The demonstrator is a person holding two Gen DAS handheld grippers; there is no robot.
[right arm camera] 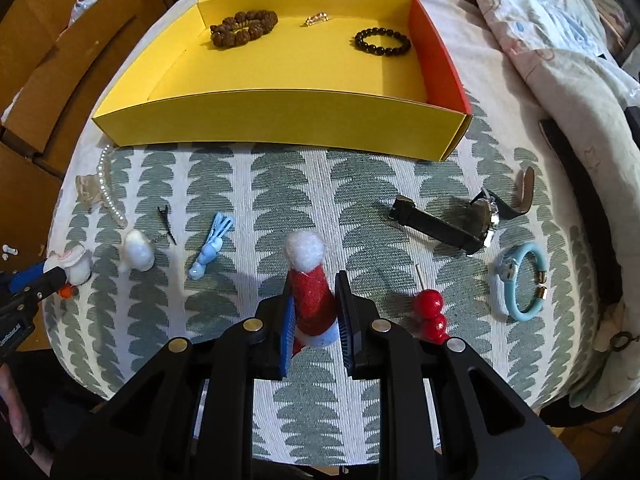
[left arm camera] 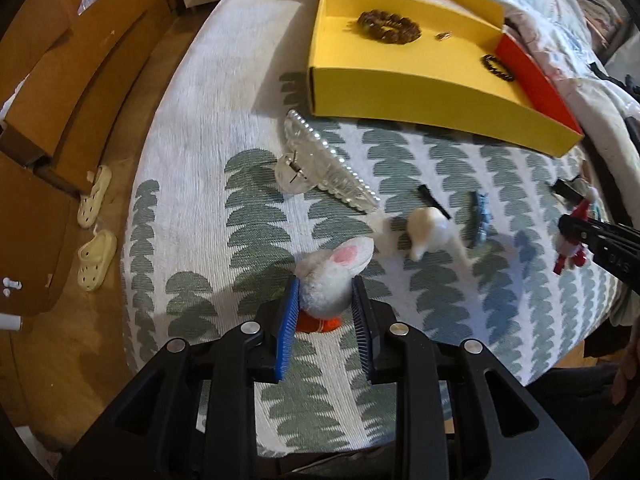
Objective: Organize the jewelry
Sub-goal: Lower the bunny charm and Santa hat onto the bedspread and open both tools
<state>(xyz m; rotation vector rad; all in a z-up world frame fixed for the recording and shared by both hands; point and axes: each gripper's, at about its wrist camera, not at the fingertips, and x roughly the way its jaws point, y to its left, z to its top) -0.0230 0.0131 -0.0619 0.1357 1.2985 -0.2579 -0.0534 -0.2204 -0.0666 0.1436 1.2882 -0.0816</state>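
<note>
My left gripper (left arm camera: 326,294) is shut on a white plush rabbit clip (left arm camera: 334,276) with a pink ear and an orange base, low over the cloth. My right gripper (right arm camera: 314,300) is shut on a red felt Santa-hat clip (right arm camera: 310,280) with a white pompom. The yellow box (right arm camera: 280,118) stands at the back and holds a brown bead bracelet (right arm camera: 244,26), a small gold piece (right arm camera: 316,19) and a black bead bracelet (right arm camera: 383,41). Each gripper shows in the other's view: the left gripper (right arm camera: 60,276) at the left edge, the right gripper (left arm camera: 570,236) at the right edge.
On the leaf-patterned cloth (right arm camera: 248,188) lie a clear pearl claw clip (left arm camera: 324,160), a white plush clip (right arm camera: 138,254), a black pin (right arm camera: 167,222), a blue clip (right arm camera: 210,250), a black watch (right arm camera: 444,224), red bead pieces (right arm camera: 432,312) and a light blue bangle (right arm camera: 520,284). Slippers (left arm camera: 94,232) lie on the floor at the left.
</note>
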